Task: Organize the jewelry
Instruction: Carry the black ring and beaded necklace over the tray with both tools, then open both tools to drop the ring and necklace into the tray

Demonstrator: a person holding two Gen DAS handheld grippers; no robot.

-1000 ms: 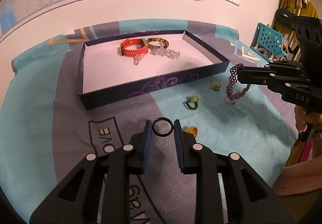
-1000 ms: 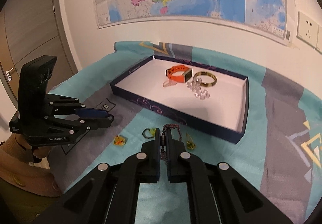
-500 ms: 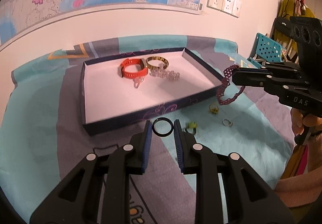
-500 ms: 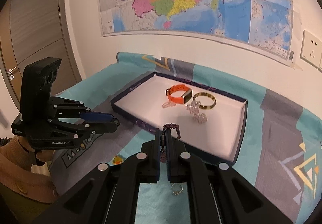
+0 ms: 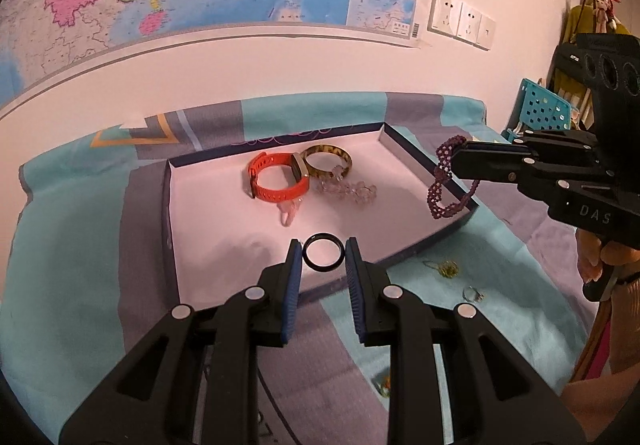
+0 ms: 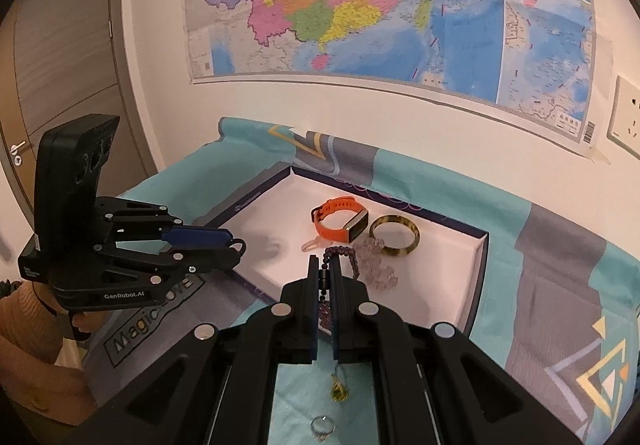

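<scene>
yellow trinket blurred, bracelet half-hidden

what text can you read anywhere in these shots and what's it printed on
"DAS" on the body of the right gripper, seen from the left wrist view.
"GenRobot.AI" on the body of the left gripper, seen from the right wrist view.
"MagicLOVE" in a boxed patch on the tablecloth, partly hidden behind that gripper.
Wall map: its place names, legend and barcode label are too small to read.

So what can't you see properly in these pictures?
- Purple beaded bracelet, right wrist view: its lower part is hidden between the right gripper's fingers.
- Small rings on the cloth, left wrist view: too small to tell details.
- Yellow piece, left wrist view: partly hidden behind the left gripper.
</scene>
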